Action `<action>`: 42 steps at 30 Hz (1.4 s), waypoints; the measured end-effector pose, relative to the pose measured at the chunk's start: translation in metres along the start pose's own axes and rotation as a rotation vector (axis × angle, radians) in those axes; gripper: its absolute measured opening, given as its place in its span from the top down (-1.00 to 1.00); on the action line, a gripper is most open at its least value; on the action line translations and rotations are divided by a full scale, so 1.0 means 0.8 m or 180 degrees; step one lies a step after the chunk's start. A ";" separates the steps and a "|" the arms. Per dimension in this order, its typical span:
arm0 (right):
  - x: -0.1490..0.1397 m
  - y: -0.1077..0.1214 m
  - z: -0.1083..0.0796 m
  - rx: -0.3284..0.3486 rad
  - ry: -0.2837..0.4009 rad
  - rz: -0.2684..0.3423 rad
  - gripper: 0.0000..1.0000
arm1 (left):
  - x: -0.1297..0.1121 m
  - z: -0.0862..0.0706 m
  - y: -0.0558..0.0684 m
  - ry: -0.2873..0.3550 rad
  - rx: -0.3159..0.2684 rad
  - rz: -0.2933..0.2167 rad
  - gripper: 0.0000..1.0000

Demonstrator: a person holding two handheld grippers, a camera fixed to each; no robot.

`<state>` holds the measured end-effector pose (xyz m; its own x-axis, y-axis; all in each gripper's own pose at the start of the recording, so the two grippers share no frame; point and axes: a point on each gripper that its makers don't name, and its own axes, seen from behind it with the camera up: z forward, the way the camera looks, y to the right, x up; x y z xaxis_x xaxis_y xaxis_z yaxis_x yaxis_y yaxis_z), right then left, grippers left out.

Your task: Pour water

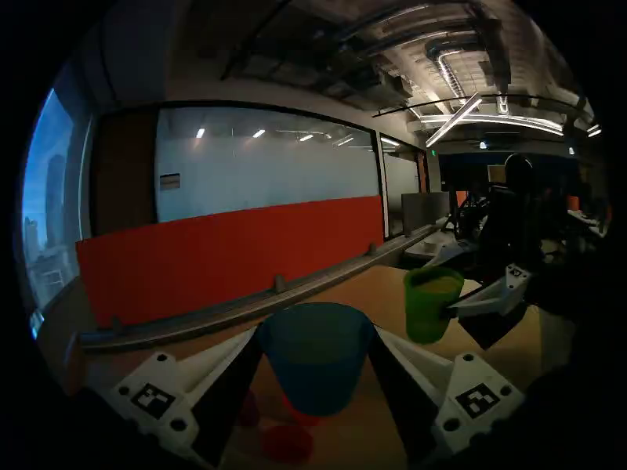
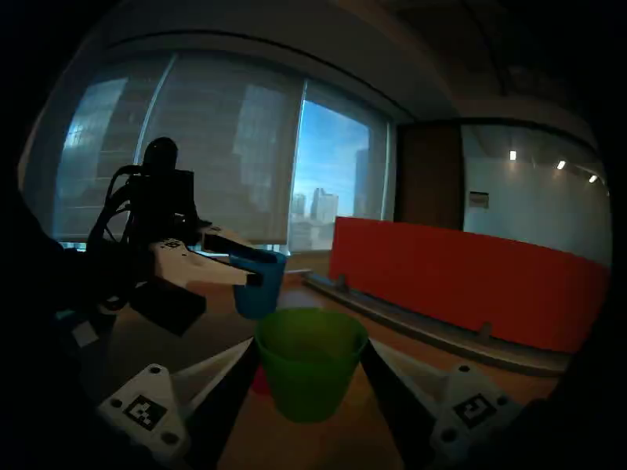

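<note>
A: Dim office room, orange partition [image 1: 235, 251] running behind a wooden table [image 1: 368, 290], city windows [image 2: 329, 172] on the other side. A person is working both grippers above that table.

B: What's holding what?

A: Left gripper [image 1: 316, 335] is clamping a blue cup [image 1: 317, 368], one finger pressing on each side, narrowed to the cup's width. Right gripper [image 2: 310, 345] is doing the same on a green cup [image 2: 311, 372].

B: Where are the cups sitting relative to each other?

A: Both are hanging in the air over the table, upright, rims up. They're near each other but not touching. In the left gripper view the green one is floating off to the right and further out. In the right gripper view the blue one is sitting up and to the left.

B: Any water going across?

A: Nothing is flowing and neither cup is tipping. I'm not seeing a waterline in either one. It's too dark inside to tell which is the full one.

B: So, progress?

A: I'm reading it as pick-up done, pour not started. What's remaining is bringing one rim over the other, tilting, levelling back and setting both down.

B: Clutter?

A: A couple of small red round things [image 1: 286, 442] are lying on the table below the blue cup. Can't tell what they are.
</note>
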<state>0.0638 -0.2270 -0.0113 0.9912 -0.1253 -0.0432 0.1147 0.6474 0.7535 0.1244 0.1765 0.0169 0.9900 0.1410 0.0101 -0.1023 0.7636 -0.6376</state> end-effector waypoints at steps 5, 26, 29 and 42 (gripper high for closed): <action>-0.002 0.007 -0.006 -0.0038 -0.0048 0.0016 -0.81 | -0.017 -0.004 0.005 -0.0084 -0.0048 -0.0041 -0.78; -0.044 0.015 -0.011 0.0039 -0.0497 -0.0011 -0.82 | -0.092 -0.002 0.048 -0.0590 -0.0343 0.0142 -0.79; -0.051 0.015 -0.011 0.0063 -0.0584 -0.0051 -0.82 | -0.104 -0.002 0.056 -0.0685 -0.0394 0.0178 -0.79; -0.078 0.015 -0.007 0.0157 -0.0811 -0.0060 -0.82 | -0.158 -0.004 0.078 -0.1110 -0.0628 0.0293 -0.80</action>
<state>0.0034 -0.2073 -0.0035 0.9394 -0.3265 0.1045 0.1233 0.6064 0.7856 -0.0067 0.2047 -0.0265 0.8816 0.4343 0.1850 -0.1348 0.6071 -0.7831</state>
